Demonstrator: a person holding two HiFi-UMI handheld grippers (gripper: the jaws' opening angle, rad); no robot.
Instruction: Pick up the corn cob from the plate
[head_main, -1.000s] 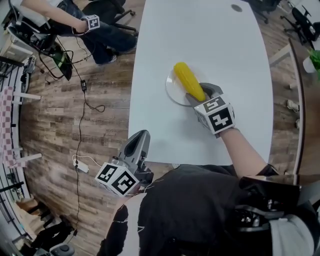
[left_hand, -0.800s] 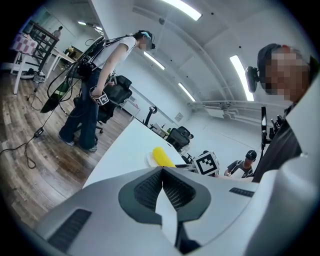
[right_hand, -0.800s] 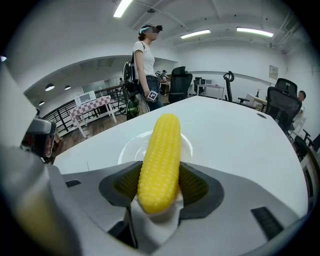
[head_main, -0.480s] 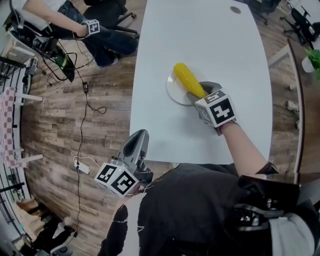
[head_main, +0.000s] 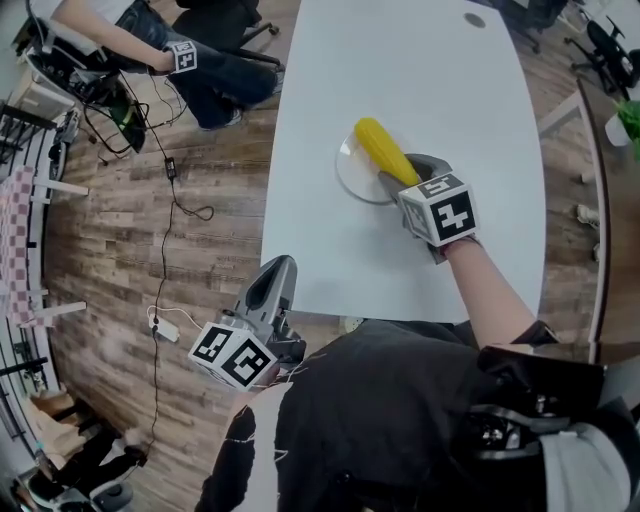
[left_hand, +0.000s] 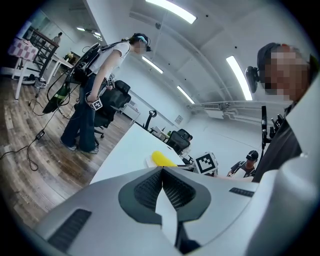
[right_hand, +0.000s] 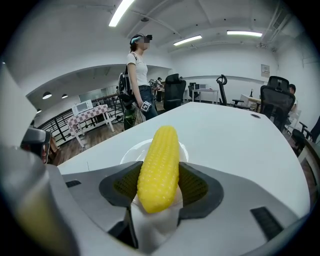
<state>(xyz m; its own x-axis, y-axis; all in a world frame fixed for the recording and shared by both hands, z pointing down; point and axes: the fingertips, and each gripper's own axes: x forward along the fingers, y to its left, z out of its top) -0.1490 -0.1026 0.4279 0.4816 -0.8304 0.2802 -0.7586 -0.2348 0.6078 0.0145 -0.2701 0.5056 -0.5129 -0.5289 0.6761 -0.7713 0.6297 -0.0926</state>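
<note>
Yellow corn cob (right_hand: 159, 167) sitting between jaws of my right claw (head_main: 408, 172) — both pads pressing on its sides near blunt end, other end pointing away over white plate (head_main: 350, 172). Cannot tell whether cob is touching plate or hanging just above it. Plate lying on white table (head_main: 400, 60). My left claw (left_hand: 161, 172) hanging off table's near edge, over wood floor (head_main: 150, 250) — jaws pressing together, gripping nothing.

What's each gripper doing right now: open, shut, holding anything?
Left gripper: jaws shut, nothing between them.
Right gripper: jaws shut on the corn cob.
</note>
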